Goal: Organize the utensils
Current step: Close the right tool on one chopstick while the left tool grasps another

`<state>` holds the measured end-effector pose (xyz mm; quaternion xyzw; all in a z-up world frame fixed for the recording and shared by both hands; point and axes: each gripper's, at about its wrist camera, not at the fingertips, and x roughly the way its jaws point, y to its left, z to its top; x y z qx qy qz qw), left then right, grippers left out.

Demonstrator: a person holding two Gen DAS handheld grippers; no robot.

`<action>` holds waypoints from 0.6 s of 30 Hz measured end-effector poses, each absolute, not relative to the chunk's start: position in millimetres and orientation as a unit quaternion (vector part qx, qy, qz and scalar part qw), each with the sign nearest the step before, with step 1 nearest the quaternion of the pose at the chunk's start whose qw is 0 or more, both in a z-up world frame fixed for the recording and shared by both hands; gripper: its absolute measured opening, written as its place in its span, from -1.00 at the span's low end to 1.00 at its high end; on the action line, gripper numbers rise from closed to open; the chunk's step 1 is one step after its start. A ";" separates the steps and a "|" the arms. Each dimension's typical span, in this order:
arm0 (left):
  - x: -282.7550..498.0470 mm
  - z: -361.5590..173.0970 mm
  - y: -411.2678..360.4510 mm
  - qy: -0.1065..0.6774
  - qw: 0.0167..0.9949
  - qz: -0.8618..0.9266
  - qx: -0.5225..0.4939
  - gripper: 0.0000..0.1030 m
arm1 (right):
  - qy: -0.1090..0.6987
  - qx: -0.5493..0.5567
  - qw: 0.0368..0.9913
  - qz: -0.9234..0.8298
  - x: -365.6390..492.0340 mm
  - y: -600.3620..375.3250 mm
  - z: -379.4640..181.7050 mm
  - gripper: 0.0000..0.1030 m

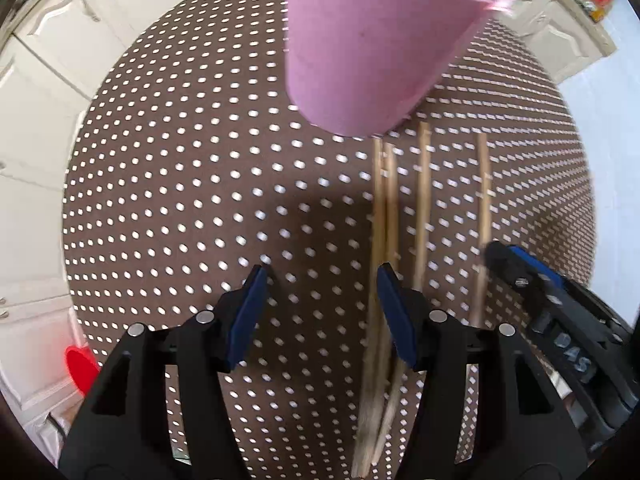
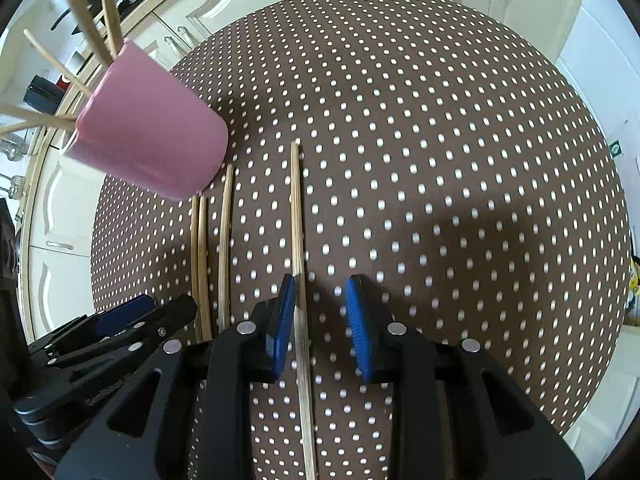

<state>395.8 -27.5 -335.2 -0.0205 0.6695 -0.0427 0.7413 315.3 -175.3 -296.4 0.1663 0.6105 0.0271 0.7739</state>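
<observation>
Over the round bench (image 2: 440,120), draped in brown cloth dotted white, I hold my right claw (image 2: 320,320) part-open, its ribbed blue pads straddling one thin wooden stick (image 2: 298,240) without pressing it. My left claw (image 1: 320,312) hangs wider apart, nothing gripped; its right-hand pad sits over a pair of sticks (image 1: 382,208) lying side by side. Another stick (image 1: 423,200) lies between the pair and the straddled one, all roughly parallel. Just beyond their tips stands a smooth pink cup (image 2: 152,140), more sticks (image 2: 84,12) fanning from its mouth.
</observation>
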 end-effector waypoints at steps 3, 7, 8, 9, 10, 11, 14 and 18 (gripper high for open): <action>414.2 -338.4 -25.3 0.670 0.741 -0.036 -0.031 0.24 | 0.613 0.157 0.773 0.032 336.9 -174.8 -293.8 -0.52; 439.4 -343.1 -31.8 0.673 0.739 -0.027 -0.026 0.28 | 0.615 0.145 0.774 0.030 348.7 -169.9 -296.1 -0.52; 444.8 -344.2 -36.0 0.672 0.740 -0.026 -0.020 0.28 | 0.616 0.142 0.775 0.028 351.5 -169.8 -296.1 -0.52; 449.5 -345.7 -39.9 0.671 0.741 -0.023 -0.014 0.28 | 0.616 0.140 0.775 0.028 355.7 -168.6 -296.6 -0.52; 452.5 -346.5 -43.2 0.669 0.743 -0.020 -0.009 0.28 | 0.616 0.137 0.776 0.027 357.0 -167.5 -297.7 -0.52; 453.7 -346.9 -46.1 0.668 0.744 -0.016 -0.005 0.28 | 0.616 0.129 0.777 0.027 359.6 -166.0 -297.6 -0.52; 457.9 -349.2 -55.2 0.664 0.747 -0.008 0.005 0.27 | 0.615 0.114 0.780 0.028 362.2 -162.8 -299.1 -0.58; 452.0 -345.1 -63.0 0.647 0.762 -0.030 0.020 -0.55 | 0.615 0.146 0.773 0.043 361.0 -163.2 -301.2 -0.93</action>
